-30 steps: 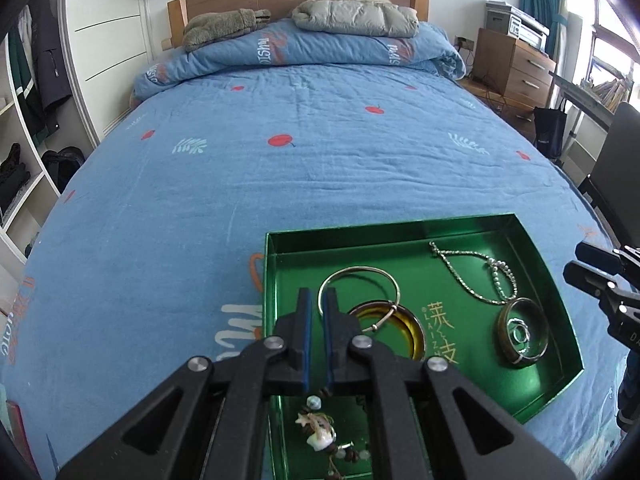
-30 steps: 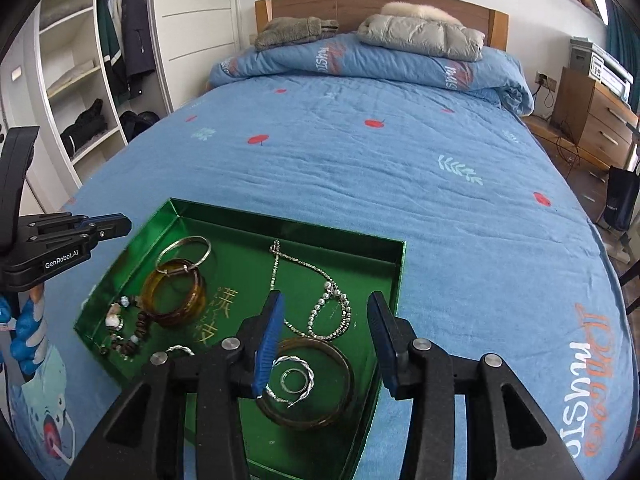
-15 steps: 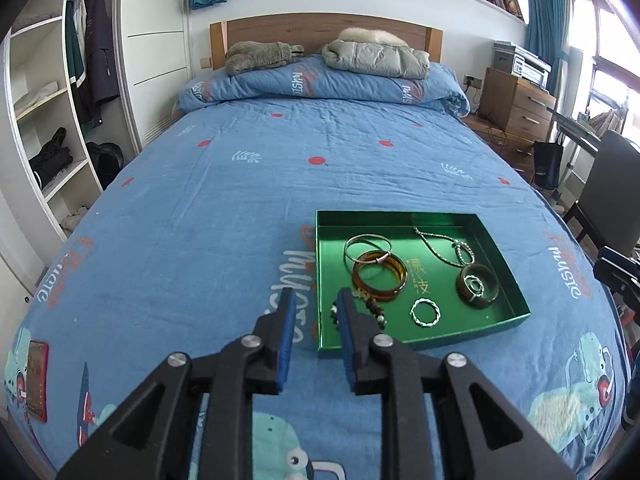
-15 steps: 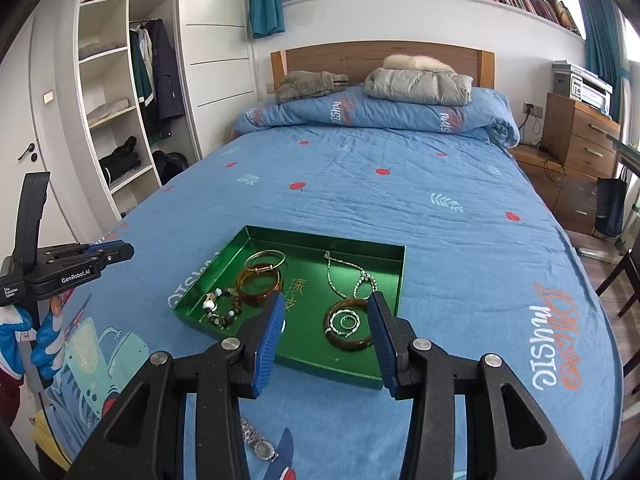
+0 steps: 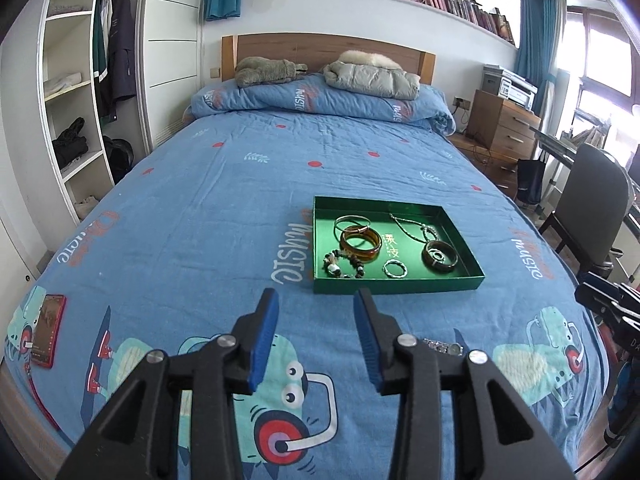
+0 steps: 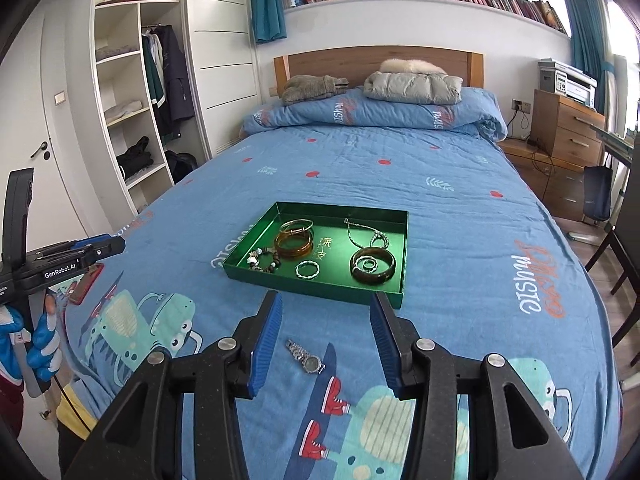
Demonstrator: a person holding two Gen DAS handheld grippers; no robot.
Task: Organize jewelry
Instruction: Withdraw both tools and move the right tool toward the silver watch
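A green tray (image 5: pixel 400 283) (image 6: pixel 256 236) lies on the blue bed. It holds an amber bangle (image 5: pixel 360 241) (image 6: pixel 293 244), a thin metal bangle (image 5: pixel 352 221), a beaded bracelet (image 5: pixel 344 265) (image 6: pixel 264 263), a chain necklace (image 5: pixel 412 232) (image 6: pixel 362 236), a dark bangle (image 5: pixel 440 261) (image 6: pixel 373 266) and a silver ring (image 5: pixel 395 269) (image 6: pixel 307 269). A silver wristwatch (image 6: pixel 306 357) (image 5: pixel 444 347) lies on the bedspread in front of the tray. My left gripper (image 5: pixel 316 334) is open and empty, held back from the tray. My right gripper (image 6: pixel 326 342) is open and empty above the watch.
A red phone (image 5: pixel 44 330) lies at the bed's near left edge. Pillows and folded clothes (image 5: pixel 372 76) sit at the headboard. A wardrobe (image 6: pixel 132 92) stands left; a wooden dresser (image 5: pixel 500 128) and a chair (image 5: pixel 588 216) stand right.
Both grippers pulled back and up from the tray. My left gripper opened from nearly shut. The beaded bracelet now lies in the tray. The watch has come into view.
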